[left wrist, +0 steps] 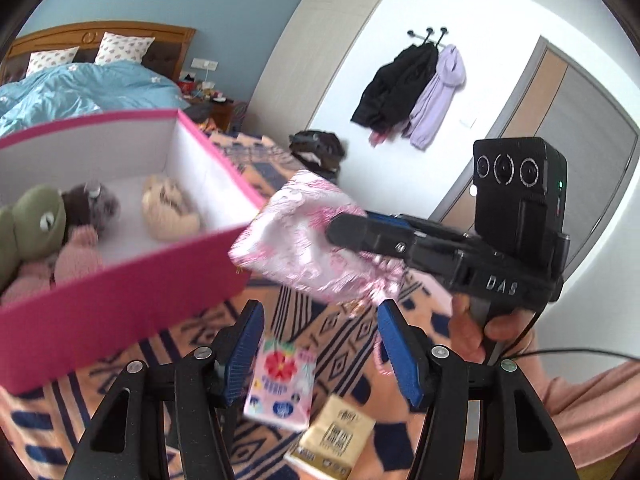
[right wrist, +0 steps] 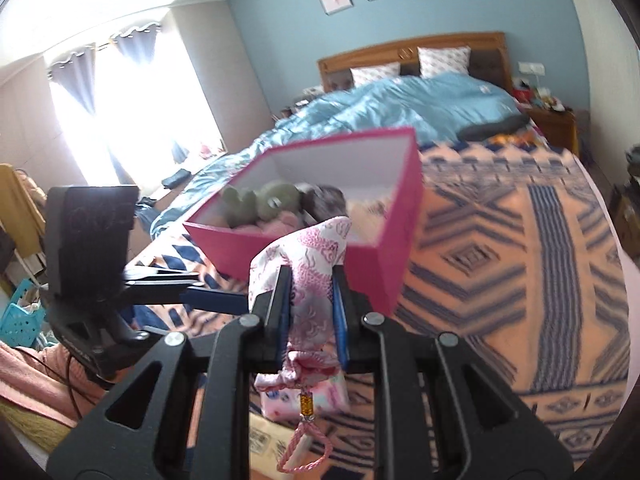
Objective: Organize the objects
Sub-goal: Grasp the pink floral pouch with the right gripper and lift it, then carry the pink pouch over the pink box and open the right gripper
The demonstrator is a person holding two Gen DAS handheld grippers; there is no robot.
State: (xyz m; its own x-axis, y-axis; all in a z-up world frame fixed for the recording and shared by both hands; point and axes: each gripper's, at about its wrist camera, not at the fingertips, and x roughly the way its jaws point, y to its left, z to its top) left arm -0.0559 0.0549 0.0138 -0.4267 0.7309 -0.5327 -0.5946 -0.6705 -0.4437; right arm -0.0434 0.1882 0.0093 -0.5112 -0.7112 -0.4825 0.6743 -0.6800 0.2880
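The pink box (right wrist: pixel 372 276) on the patterned blanket (right wrist: pixel 520 280) already holds several plush toys, a green frog (left wrist: pixel 36 224) among them. The right gripper (right wrist: pixel 310 300) is clamped on a pink brocade drawstring pouch (right wrist: pixel 312 280), held in the air just beside the box's near corner, not yet inside. The left gripper (left wrist: pixel 320 352) stands with its jaws apart, holding nothing. In front of the box lie a floral tissue pack (left wrist: pixel 280 384) and a yellowish pack (left wrist: pixel 332 444), probably tissues too, both left to sort; only the box wall stands in the pouch's way

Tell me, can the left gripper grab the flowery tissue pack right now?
Probably yes. The left gripper is open, and the tissue pack lies on the blanket just under its fingers with nothing covering it.
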